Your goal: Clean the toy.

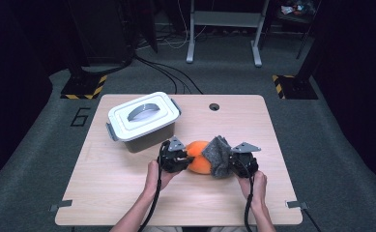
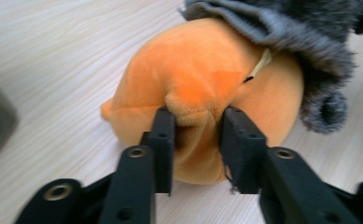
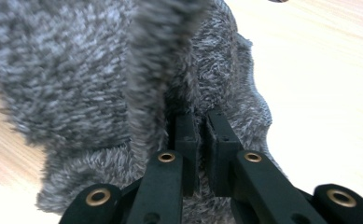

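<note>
At the centre of the high view we hold two grippers over a light wooden table (image 1: pixel 127 193), working on an orange plush toy (image 1: pixel 198 163) that lies there with a grey fuzzy sock (image 1: pixel 218 154) being drawn over its right side. Up and to the left of the toy sits a grey storage box (image 1: pixel 144 121) with a white lid, apart from it.

The left gripper (image 1: pixel 175 158) meets the toy's left side. In the left gripper view its fingers (image 2: pixel 163 140) stand narrowly apart with a fold of orange plush bulging between them; they seem to pinch it lightly, though we cannot be sure the grip is firm.

The right gripper (image 1: pixel 241 162) sits at the sock's right edge. In the right gripper view its fingers (image 3: pixel 184 140) are pressed together on the grey fabric.

We judge the step in hand to be dressing the toy in the sock. The next move calls for the left gripper to steady the toy while the right pulls the cuff further leftward over it.
</note>
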